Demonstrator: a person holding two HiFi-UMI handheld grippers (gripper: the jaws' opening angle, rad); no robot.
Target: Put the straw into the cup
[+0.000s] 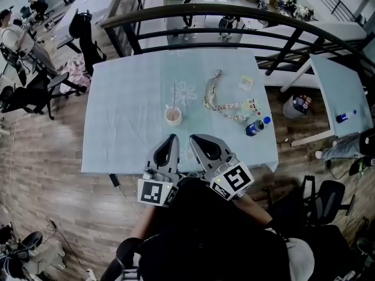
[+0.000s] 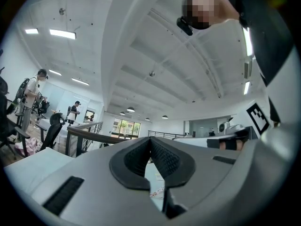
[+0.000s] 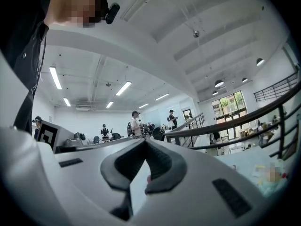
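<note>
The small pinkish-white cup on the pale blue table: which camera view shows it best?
The head view: the small pinkish-white round cup stands in plain sight on the pale blue table. The left gripper view shows no cup; the right gripper view shows at most a pinkish speck, too small to tell.

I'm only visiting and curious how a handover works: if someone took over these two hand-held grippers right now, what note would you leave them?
Left gripper: jaws shut, nothing between them, over the near edge of the table.
Right gripper: the same, close beside the left.
Cup: upright mid-table, just ahead of both grippers.
Straw: a thin line running away from the cup's far rim. The head view does not settle whether it stands in the cup or lies on the cloth behind it.
Done: unclear, so check the straw first.
Left: if it lies on the table, pick it up and put it into the cup.
</note>
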